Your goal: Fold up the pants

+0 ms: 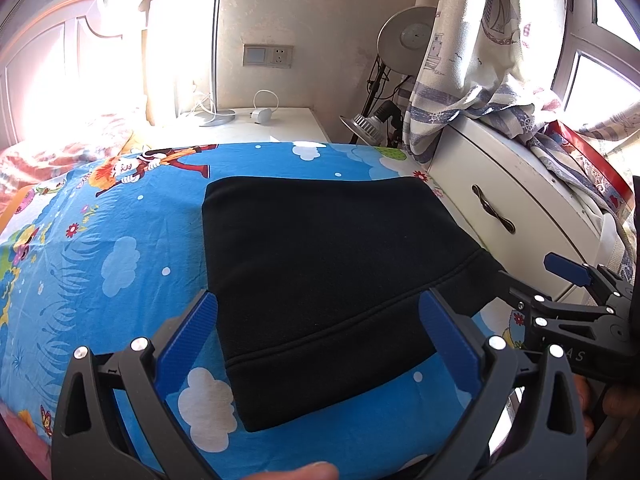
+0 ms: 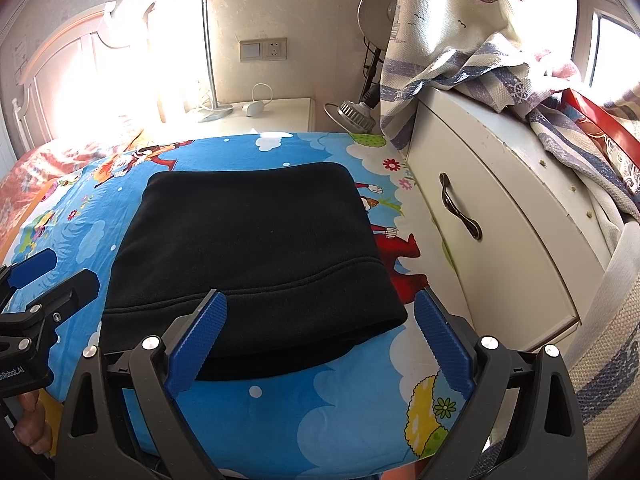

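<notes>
The black pants [image 1: 320, 280] lie folded into a compact rectangle on the blue cartoon bedsheet [image 1: 100, 264], with the stitched band at the near edge. They also show in the right wrist view [image 2: 256, 256]. My left gripper [image 1: 318, 312] is open and empty, hovering over the near edge of the pants. My right gripper [image 2: 320, 312] is open and empty, hovering over the near right corner of the pants. The right gripper also shows at the right of the left wrist view [image 1: 532, 276], and the left gripper at the left of the right wrist view [image 2: 64, 268].
A white cabinet with a dark handle [image 2: 460, 208] stands close on the right, draped with a striped curtain [image 2: 460, 52]. A nightstand [image 1: 264, 124] with a lamp base and cable stands behind the bed. A lamp [image 1: 404, 36] is beside it. Pink bedding [image 1: 48, 152] lies at the far left.
</notes>
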